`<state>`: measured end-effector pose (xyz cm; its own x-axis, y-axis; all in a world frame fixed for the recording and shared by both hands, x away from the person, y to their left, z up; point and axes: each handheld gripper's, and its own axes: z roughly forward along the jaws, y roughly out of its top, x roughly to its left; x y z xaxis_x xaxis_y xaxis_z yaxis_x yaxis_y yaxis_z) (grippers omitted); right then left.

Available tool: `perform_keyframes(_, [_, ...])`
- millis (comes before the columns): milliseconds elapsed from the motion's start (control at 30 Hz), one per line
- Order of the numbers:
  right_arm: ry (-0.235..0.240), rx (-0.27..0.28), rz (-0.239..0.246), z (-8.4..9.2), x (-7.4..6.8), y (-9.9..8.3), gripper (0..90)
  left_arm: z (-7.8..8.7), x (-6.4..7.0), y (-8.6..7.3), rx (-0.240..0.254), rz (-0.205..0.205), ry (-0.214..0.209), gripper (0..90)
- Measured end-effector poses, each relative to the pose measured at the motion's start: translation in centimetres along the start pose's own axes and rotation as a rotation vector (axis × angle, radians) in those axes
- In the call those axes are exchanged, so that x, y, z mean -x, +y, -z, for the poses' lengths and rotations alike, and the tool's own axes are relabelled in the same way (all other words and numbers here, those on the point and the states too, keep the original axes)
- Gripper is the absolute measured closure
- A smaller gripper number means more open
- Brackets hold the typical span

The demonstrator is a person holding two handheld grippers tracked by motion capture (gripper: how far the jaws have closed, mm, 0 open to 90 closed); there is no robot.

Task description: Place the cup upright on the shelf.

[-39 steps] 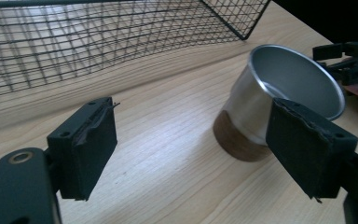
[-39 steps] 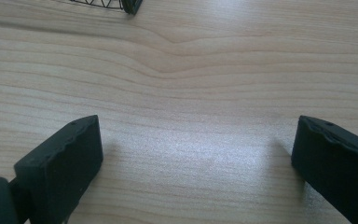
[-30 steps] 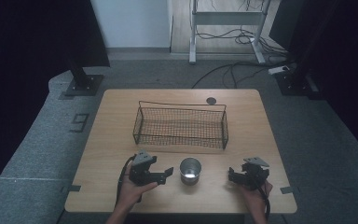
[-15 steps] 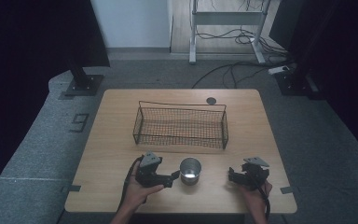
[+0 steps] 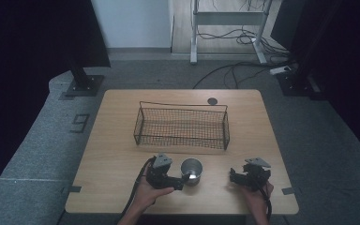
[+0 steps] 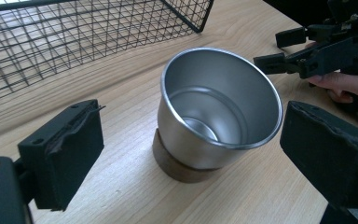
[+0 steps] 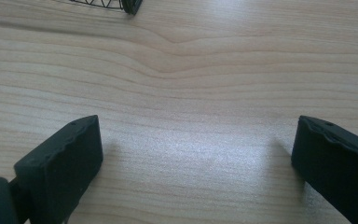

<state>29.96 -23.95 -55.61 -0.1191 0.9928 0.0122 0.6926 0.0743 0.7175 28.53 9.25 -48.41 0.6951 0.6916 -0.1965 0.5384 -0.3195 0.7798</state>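
Observation:
A steel cup [image 5: 191, 170] with a brown base stands upright near the table's front edge; in the left gripper view the cup [image 6: 219, 109] is empty and sits between my wide-apart jaws without touching either. My left gripper [image 5: 183, 182] is open, just left of the cup and pointing right at it. My right gripper [image 5: 233, 176] rests open on the table to the cup's right, its jaws wide over bare wood [image 7: 191, 140]. A black wire basket [image 5: 182, 125] stands empty behind the cup.
The wooden table [image 5: 122, 154] has a small dark round disc [image 5: 212, 101] at its far edge. A basket corner [image 7: 130, 5] shows at the top of the right gripper view. Grey floor, cables and stand feet surround the table.
My left gripper has moved right, up to the cup, so its jaws now straddle it. The right gripper has stayed where it was.

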Motion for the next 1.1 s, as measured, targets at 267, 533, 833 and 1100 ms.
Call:
perform_keyframes(267, [0.000,0.000,0.000,0.0,0.0,0.0,1.9,-0.8,0.7,0.4,-0.013,-0.015,-0.011,6.5])
perform_keyframes(533, [0.000,0.000,0.000,0.0,0.0,0.0,1.9,-1.3,1.0,0.4,-0.027,-0.024,-0.002,5.4])
perform_keyframes(833, [0.000,0.000,0.000,0.0,0.0,0.0,1.9,-2.3,1.5,0.5,-0.045,-0.038,-0.007,5.3])
perform_keyframes(1100, [0.000,0.000,0.000,0.0,0.0,0.0,1.9,-3.6,2.0,1.0,-0.066,-0.056,0.010,5.8])
